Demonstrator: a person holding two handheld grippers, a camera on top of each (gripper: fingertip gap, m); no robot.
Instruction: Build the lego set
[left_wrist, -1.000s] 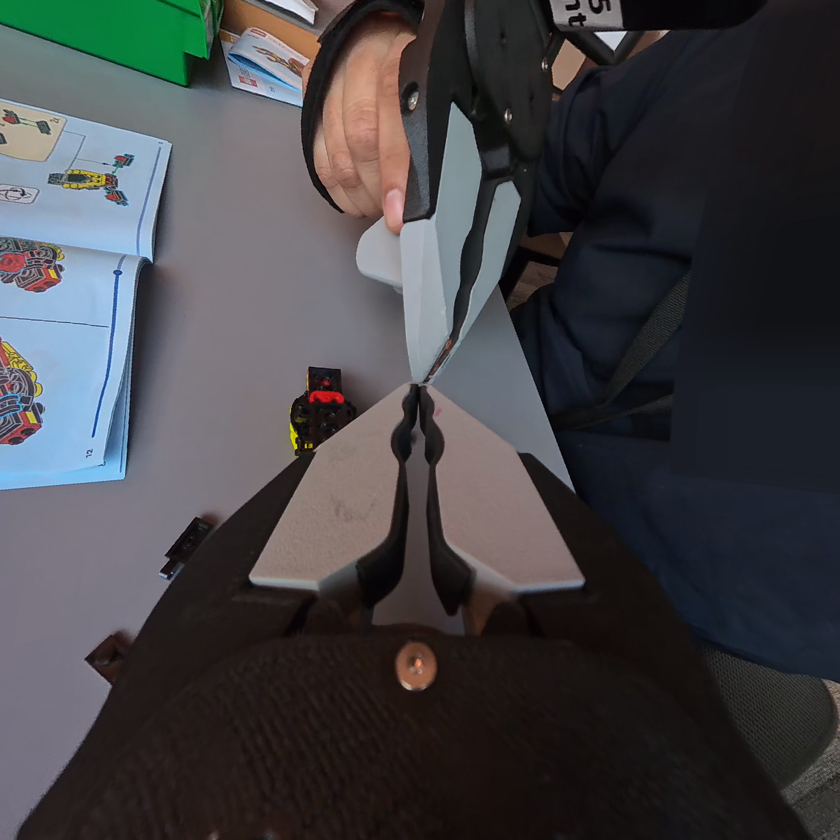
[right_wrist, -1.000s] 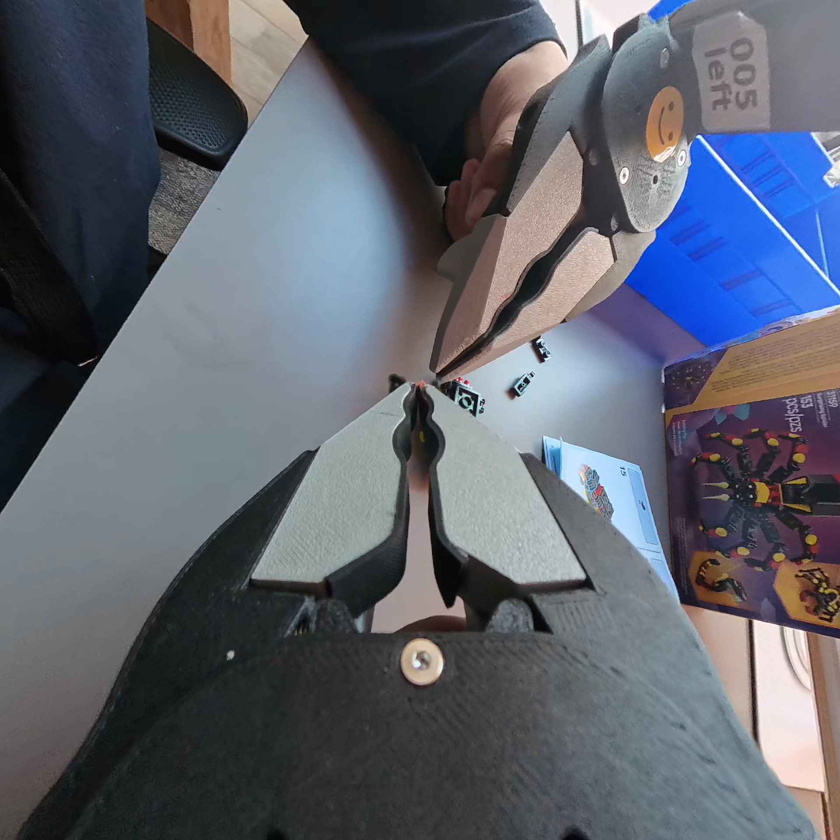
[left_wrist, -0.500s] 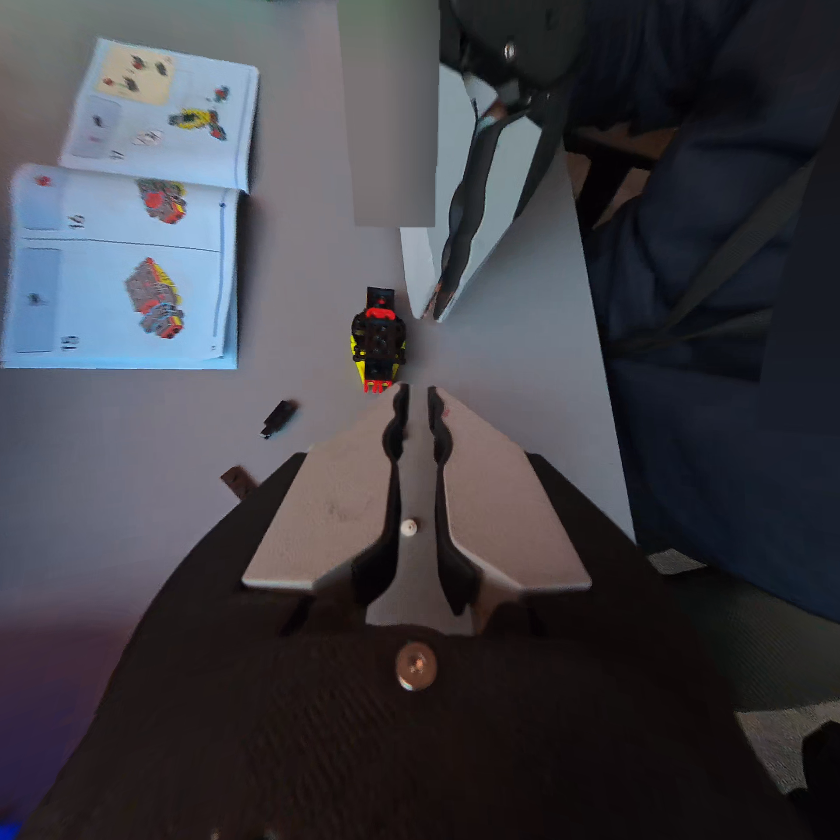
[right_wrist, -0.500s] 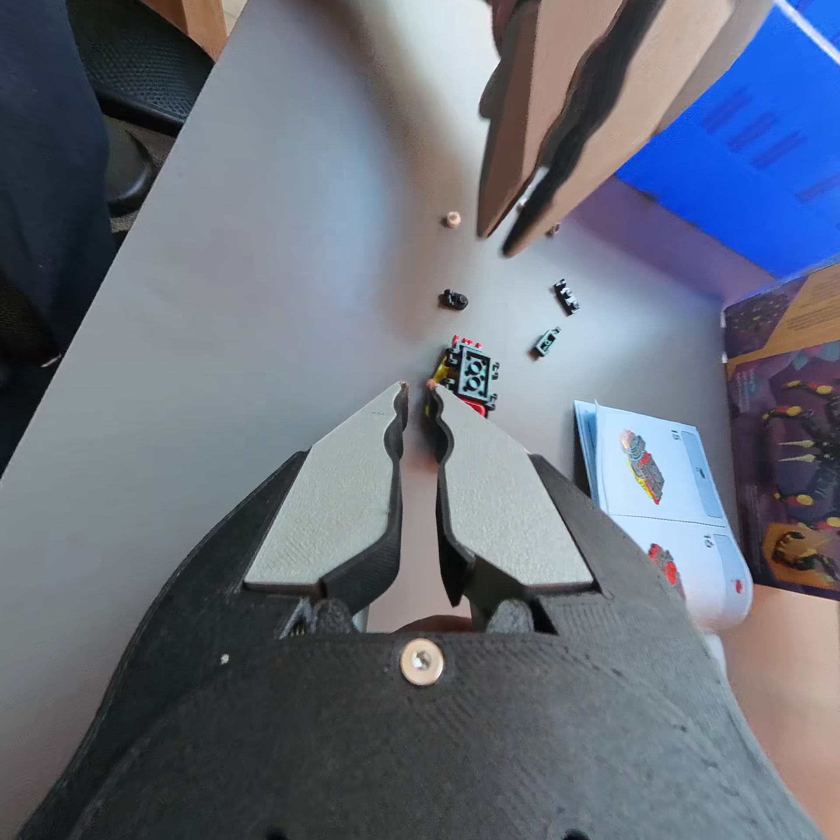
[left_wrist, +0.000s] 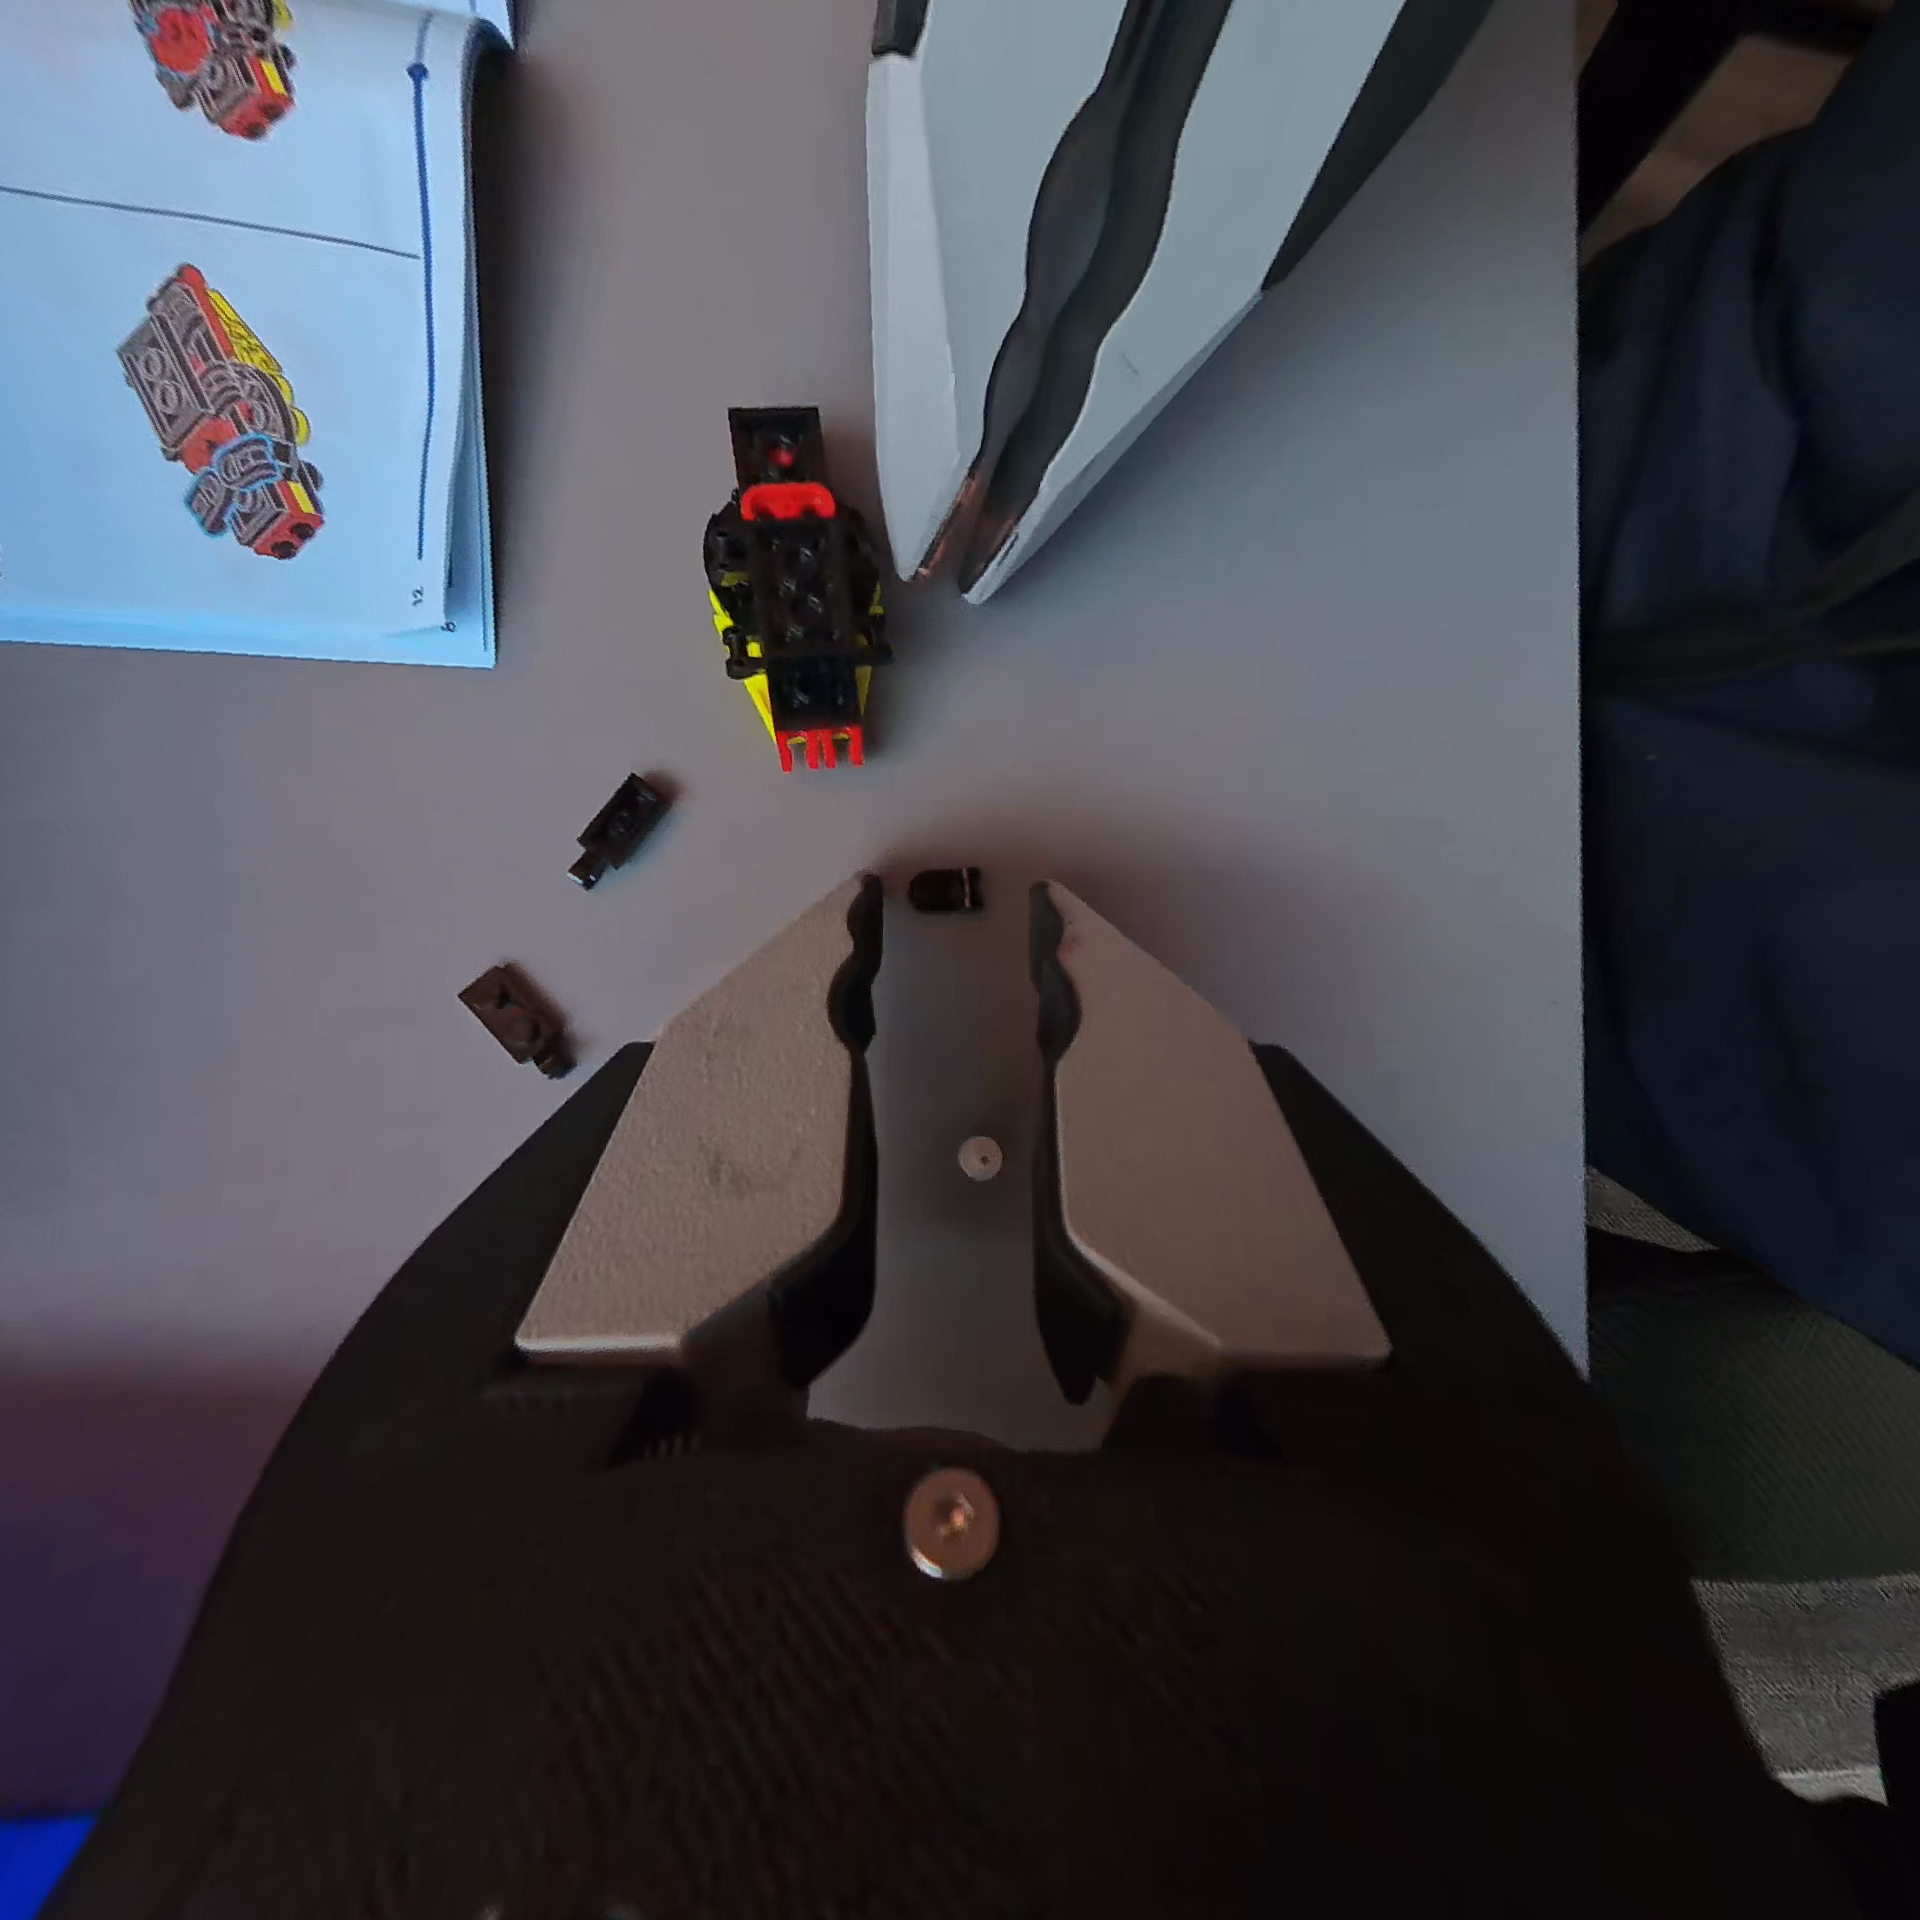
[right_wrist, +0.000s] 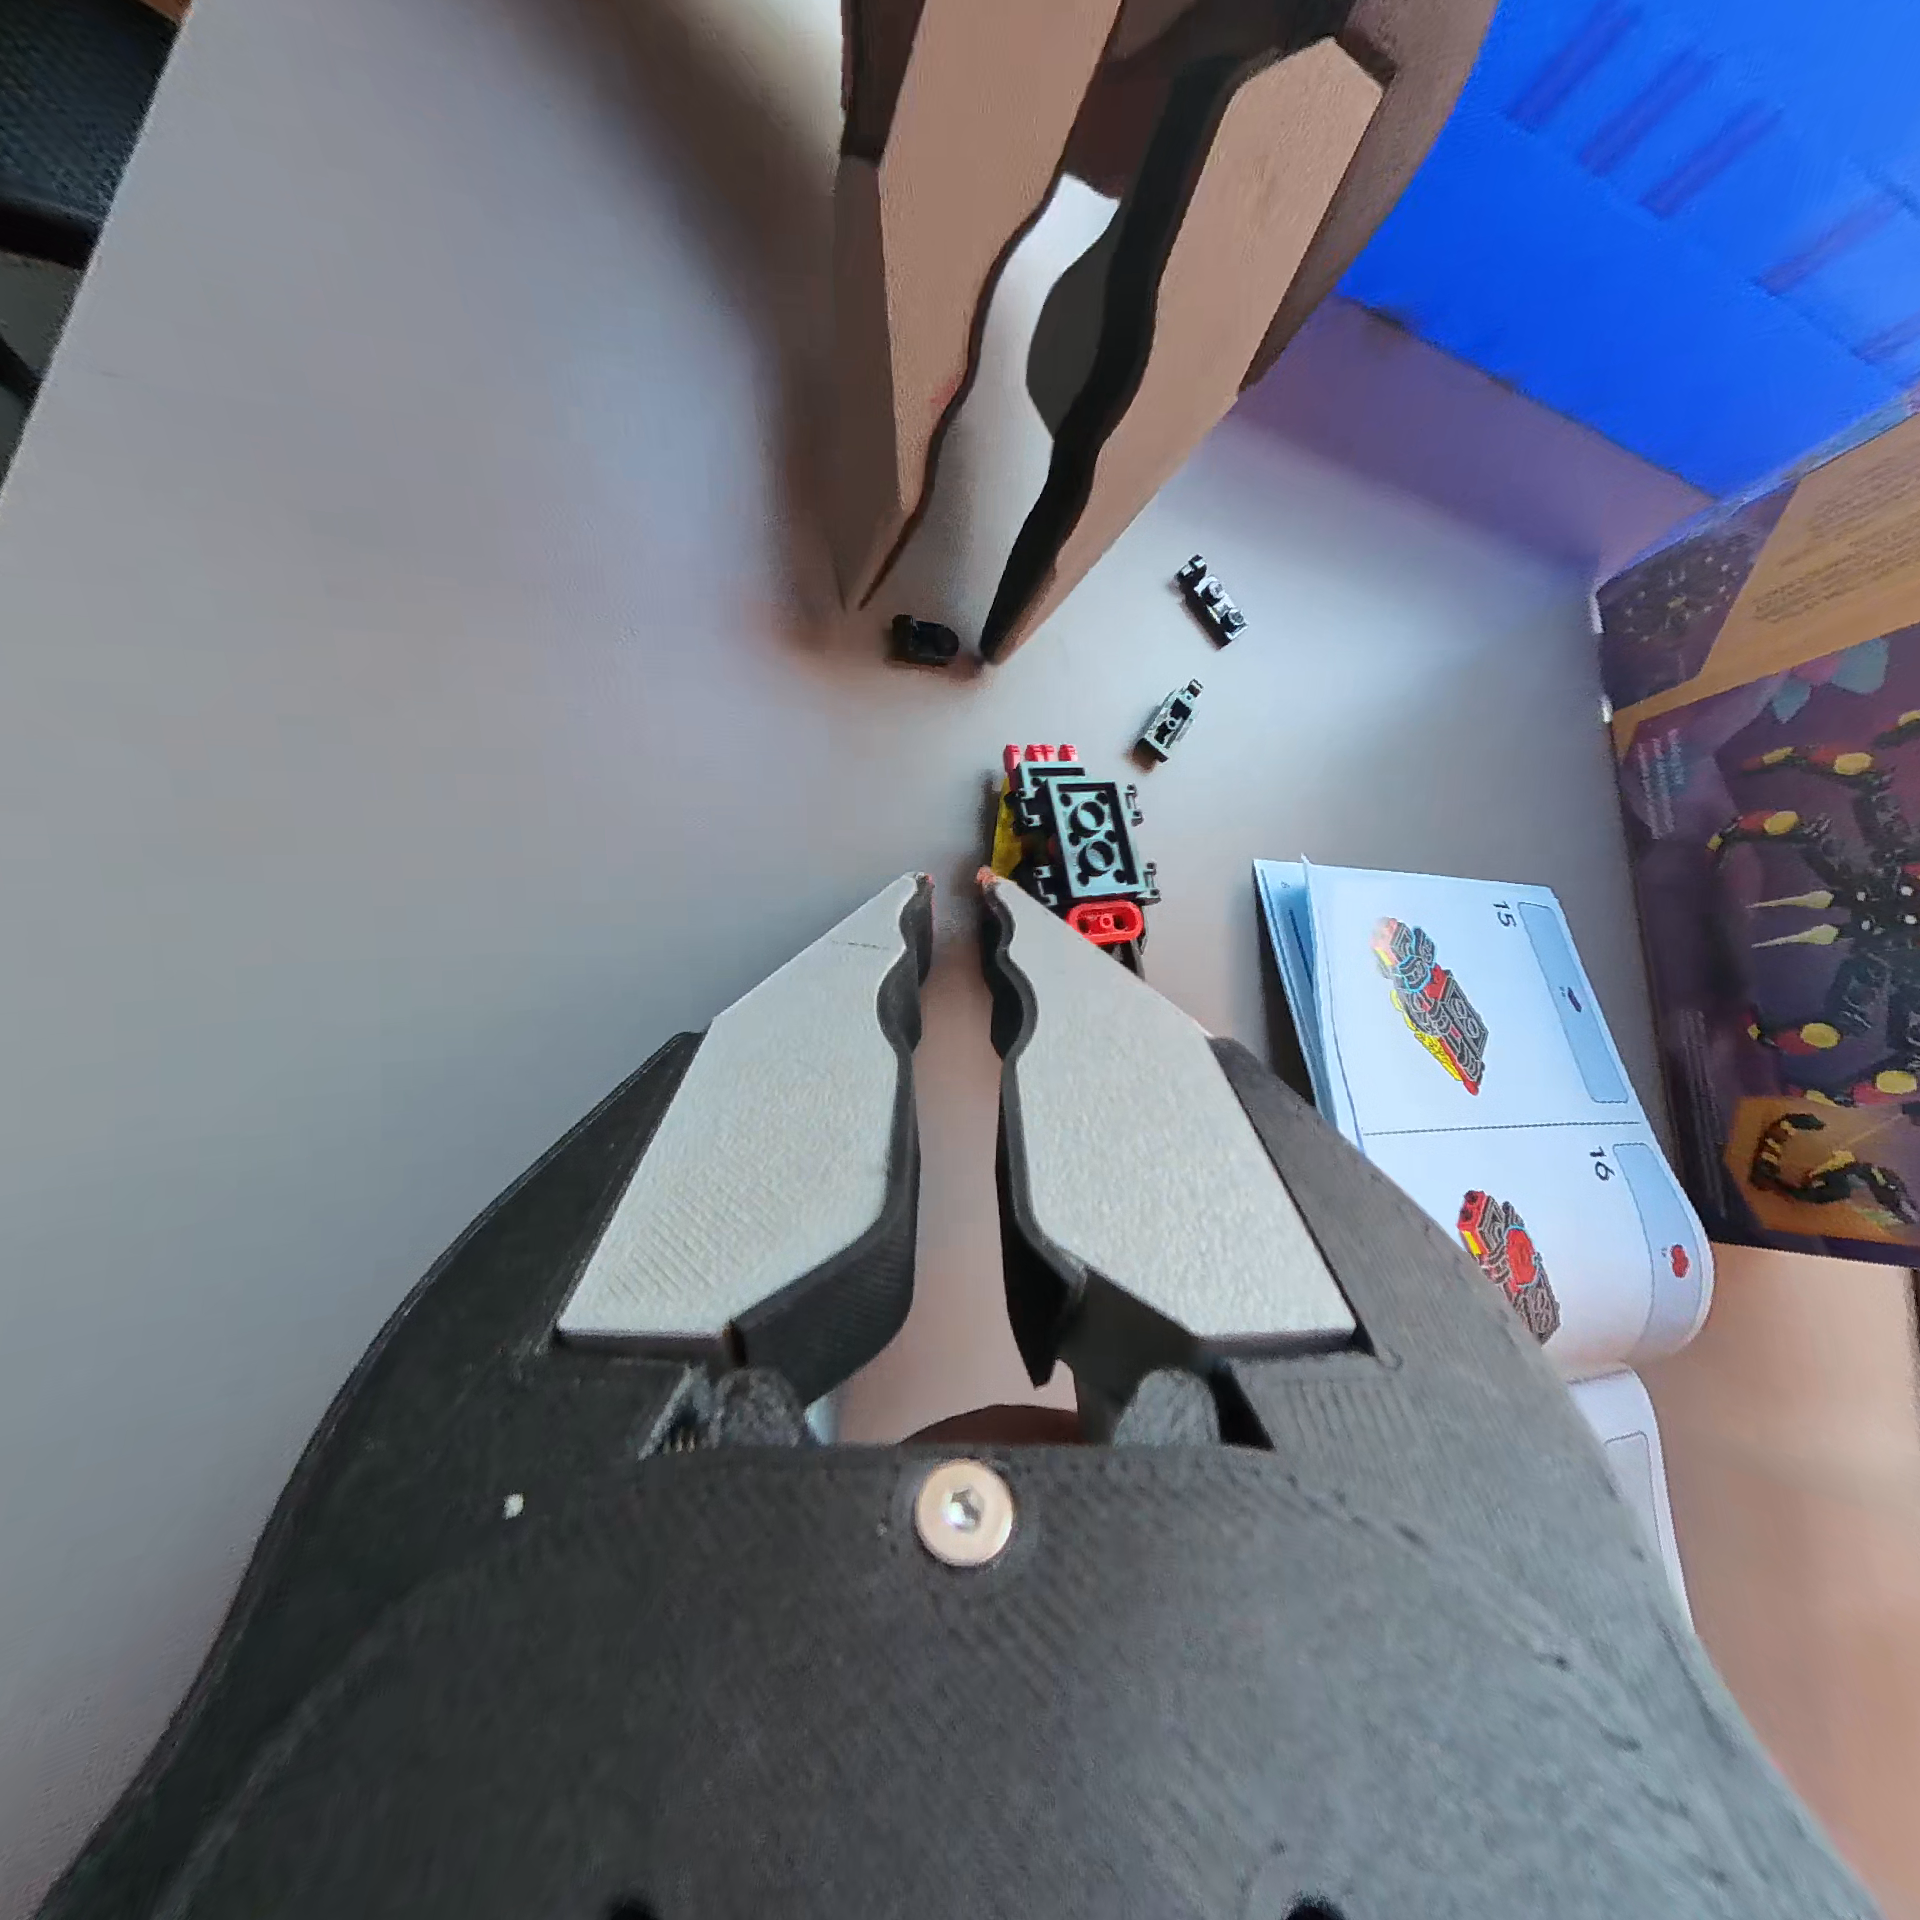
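Observation:
A partly built Lego assembly (left_wrist: 795, 592) in black, yellow and red lies on the grey table (left_wrist: 1299, 831). It also shows in the right wrist view (right_wrist: 1081, 842). My left gripper (left_wrist: 956, 891) is open, its tips low on either side of a small black piece (left_wrist: 945, 890), not closed on it. The right wrist view shows that piece (right_wrist: 922, 639) between the left gripper's tips. My right gripper (right_wrist: 954, 883) is open by a narrow gap and empty, its tips just left of the assembly.
Two small black plates (left_wrist: 620, 828) (left_wrist: 516, 1018) and a tiny pale round piece (left_wrist: 979, 1157) lie near the left gripper. An open instruction booklet (right_wrist: 1475, 1039), the set's box (right_wrist: 1787, 883) and a blue bin (right_wrist: 1662, 208) are on the right. The table edge (left_wrist: 1579, 935) is close. There is about 6 cm between the tips of the two grippers.
The grippers were shut and tip to tip above the table. They have parted and come down: the left opened around the small black piece, the right opened slightly beside the assembly.

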